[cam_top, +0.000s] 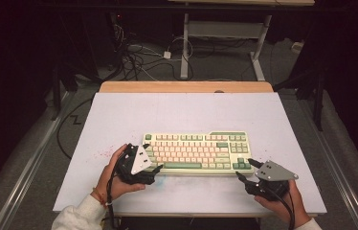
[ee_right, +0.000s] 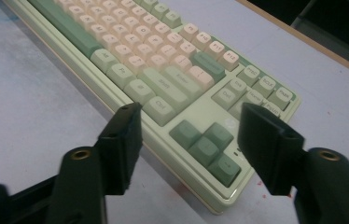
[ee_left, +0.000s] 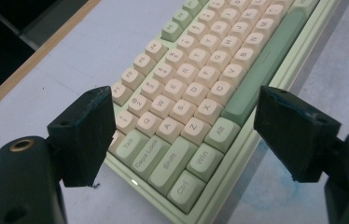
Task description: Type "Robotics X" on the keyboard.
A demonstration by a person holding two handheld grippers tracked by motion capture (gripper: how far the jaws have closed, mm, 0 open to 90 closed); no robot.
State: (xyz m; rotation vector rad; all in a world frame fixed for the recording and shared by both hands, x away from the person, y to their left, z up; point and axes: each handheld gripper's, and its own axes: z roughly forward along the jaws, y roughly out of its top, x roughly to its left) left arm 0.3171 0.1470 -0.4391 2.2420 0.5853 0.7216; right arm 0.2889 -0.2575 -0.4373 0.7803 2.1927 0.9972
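- The pale green rectangular keyboard with cream and green keycaps [cam_top: 197, 152] is laid flat on the white-topped bench [cam_top: 186, 112], its long axis running left to right.
- The left claw [cam_top: 154, 168] is held released at the keyboard's left end [ee_left: 182, 140]; nothing is gripped.
- The right claw [cam_top: 244, 168] is held released, jaws astride the right front corner [ee_right: 205, 144], without contact.
- Each end is flanked equally closely by one claw.
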